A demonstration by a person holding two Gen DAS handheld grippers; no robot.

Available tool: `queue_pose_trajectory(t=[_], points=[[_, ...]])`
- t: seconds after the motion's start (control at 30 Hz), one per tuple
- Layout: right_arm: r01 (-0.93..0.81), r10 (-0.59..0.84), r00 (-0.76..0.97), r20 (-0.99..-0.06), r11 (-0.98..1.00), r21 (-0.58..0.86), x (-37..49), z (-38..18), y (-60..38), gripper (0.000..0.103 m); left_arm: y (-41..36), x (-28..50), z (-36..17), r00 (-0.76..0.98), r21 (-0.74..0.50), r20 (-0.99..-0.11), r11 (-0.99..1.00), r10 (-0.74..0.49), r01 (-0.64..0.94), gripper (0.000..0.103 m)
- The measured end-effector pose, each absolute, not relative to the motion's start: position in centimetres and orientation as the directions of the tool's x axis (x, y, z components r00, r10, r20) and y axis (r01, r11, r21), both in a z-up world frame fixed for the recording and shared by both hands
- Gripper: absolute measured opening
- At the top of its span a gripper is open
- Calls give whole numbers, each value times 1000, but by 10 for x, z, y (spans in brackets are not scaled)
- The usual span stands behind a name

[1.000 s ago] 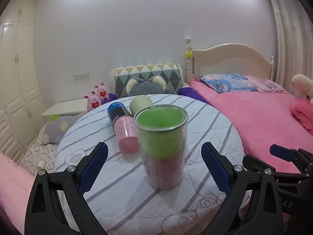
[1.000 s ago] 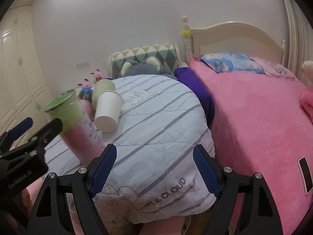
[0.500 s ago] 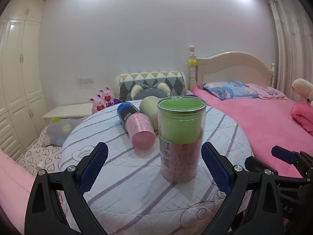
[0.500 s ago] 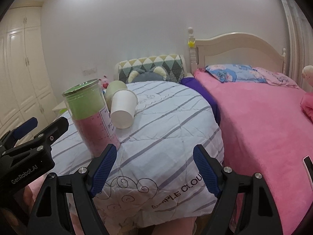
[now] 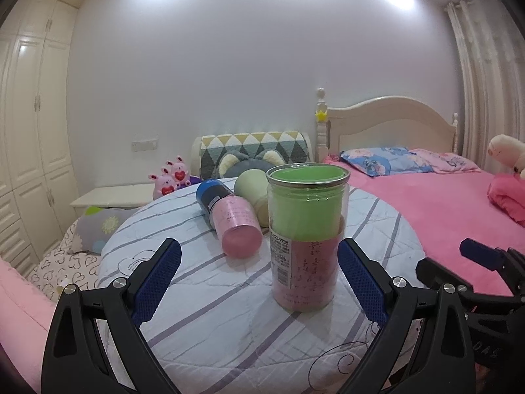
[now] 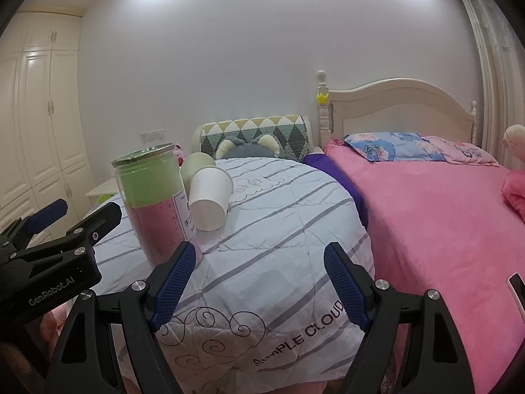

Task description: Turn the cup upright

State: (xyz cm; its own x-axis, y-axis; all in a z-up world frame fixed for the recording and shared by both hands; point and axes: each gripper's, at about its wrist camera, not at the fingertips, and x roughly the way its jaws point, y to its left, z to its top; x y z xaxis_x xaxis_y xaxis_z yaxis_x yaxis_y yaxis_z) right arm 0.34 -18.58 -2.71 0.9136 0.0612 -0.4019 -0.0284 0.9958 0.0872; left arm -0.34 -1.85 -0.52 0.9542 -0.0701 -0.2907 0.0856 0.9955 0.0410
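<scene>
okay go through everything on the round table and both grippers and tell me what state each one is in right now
Clear cup: upright, mouth up, standing free.
Pink bottle: lying on its side, blue cap away from the camera.
White paper cup: lying on its side.
Pale green cup: lying down behind the others.
Left gripper: open, holding nothing.
Right gripper: open, holding nothing.

Four containers sit on the striped cloth: one clear cup (image 5: 306, 243) standing upright at centre frame, one pink bottle (image 5: 229, 218) lying behind it, one pale green cup (image 5: 254, 193) and one white paper cup (image 6: 210, 202) on their sides. Two pink bunny toys (image 5: 170, 180) sit at centre left. Two grippers (image 5: 259, 279) (image 6: 259, 289) fill the lower frames.
</scene>
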Motion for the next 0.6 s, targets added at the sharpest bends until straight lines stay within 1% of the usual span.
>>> queue_pose_trajectory(t=[0.2, 0.6], points=[[-36, 66, 905, -420, 996, 79, 3, -32, -184, 82, -22, -6, -5, 956, 35, -286, 996, -69, 82, 98], [-38, 68, 903, -423, 996, 79, 0, -33, -182, 82, -23, -7, -5, 956, 41, -287, 997, -56, 71, 98]])
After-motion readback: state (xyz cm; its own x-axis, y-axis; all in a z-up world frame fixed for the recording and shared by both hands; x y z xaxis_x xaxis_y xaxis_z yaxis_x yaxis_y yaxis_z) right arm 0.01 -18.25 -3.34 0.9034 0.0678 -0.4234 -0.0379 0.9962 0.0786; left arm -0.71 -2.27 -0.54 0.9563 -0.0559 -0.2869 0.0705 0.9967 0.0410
